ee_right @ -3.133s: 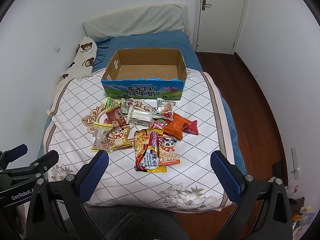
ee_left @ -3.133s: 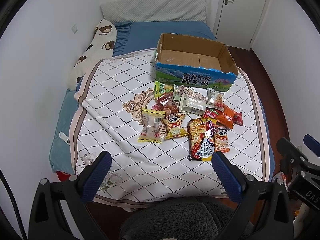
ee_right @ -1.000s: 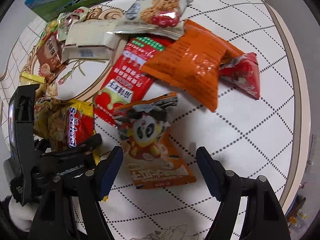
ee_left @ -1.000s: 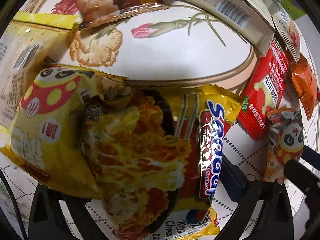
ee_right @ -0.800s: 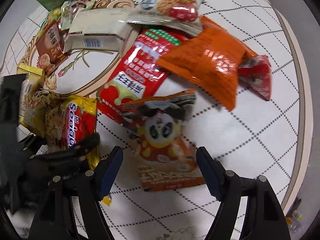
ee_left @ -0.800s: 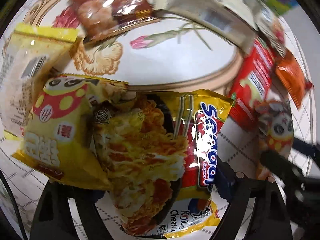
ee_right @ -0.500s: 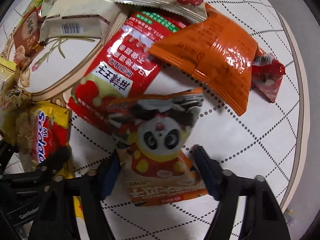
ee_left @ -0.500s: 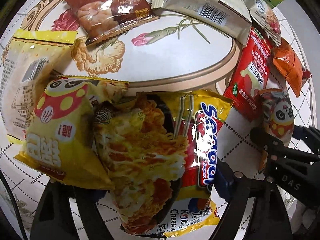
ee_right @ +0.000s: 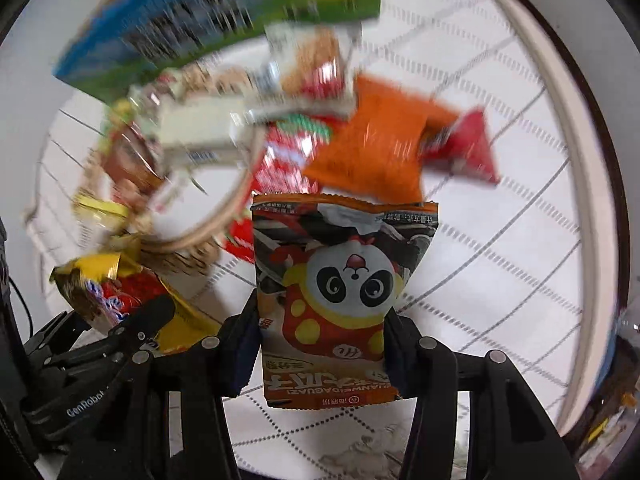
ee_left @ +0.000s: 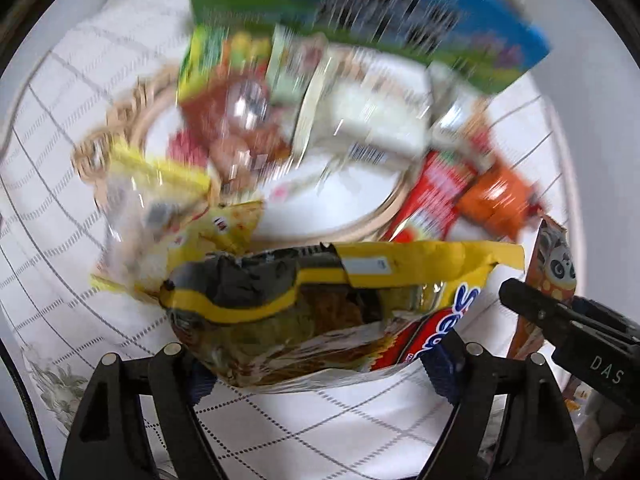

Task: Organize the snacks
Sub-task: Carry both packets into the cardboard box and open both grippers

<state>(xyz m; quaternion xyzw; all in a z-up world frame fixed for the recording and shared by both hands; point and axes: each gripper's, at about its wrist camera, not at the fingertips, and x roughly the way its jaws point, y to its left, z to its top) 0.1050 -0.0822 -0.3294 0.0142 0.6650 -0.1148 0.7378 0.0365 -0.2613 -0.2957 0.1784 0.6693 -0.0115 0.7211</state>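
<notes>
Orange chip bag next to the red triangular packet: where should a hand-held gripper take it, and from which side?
Grip the orange chip bag across its flat sealed end on the near side, coming from above. It lies flat and puffed on the bedspread, so the middle is too wide. The red triangular packet crowds its right edge and the cookie packet overlaps its far corner. The view is blurred.

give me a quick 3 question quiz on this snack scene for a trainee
1. True or false: the left gripper is shut on the yellow noodle packet.
2. Which packet does the right gripper hold? A: orange panda packet B: plain orange packet C: small red packet
3. Fill in: behind the snack pile stands a blue and green ____.

Key
1. True.
2. A, the orange panda packet.
3. Cardboard box.
</notes>
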